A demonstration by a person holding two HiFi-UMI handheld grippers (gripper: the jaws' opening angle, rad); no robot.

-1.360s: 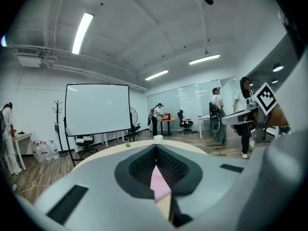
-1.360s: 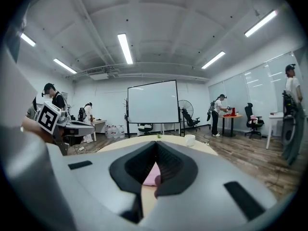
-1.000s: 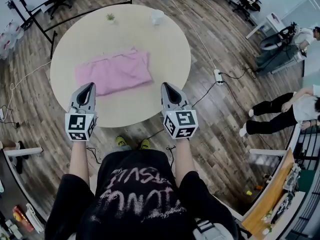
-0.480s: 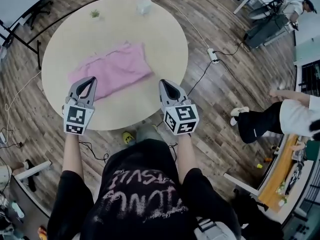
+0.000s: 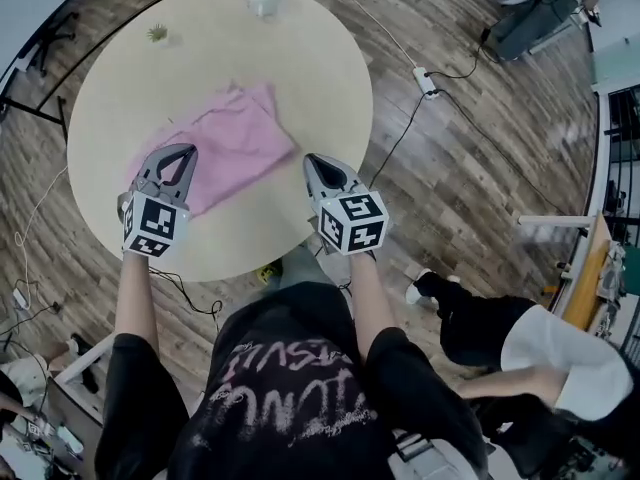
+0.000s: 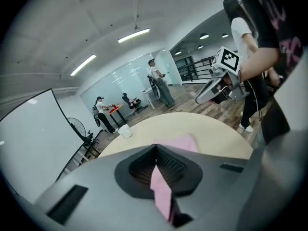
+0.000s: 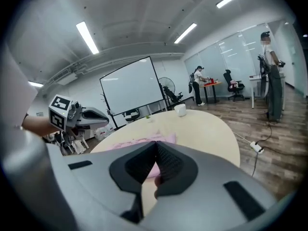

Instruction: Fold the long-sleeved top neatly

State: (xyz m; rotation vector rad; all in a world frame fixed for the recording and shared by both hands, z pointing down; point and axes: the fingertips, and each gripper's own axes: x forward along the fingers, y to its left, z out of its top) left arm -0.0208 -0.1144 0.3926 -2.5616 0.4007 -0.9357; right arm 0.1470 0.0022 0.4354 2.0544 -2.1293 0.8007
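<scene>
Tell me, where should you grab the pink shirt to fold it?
Probably by its near edge: the pink top lies flat on the table, so nothing sticks up. Pinch the two near corners, coming in low from the person's side, where the shut left gripper and right gripper are.

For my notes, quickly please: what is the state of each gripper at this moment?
Left gripper: closed, holding nothing.
Right gripper: closed, holding nothing.
</scene>
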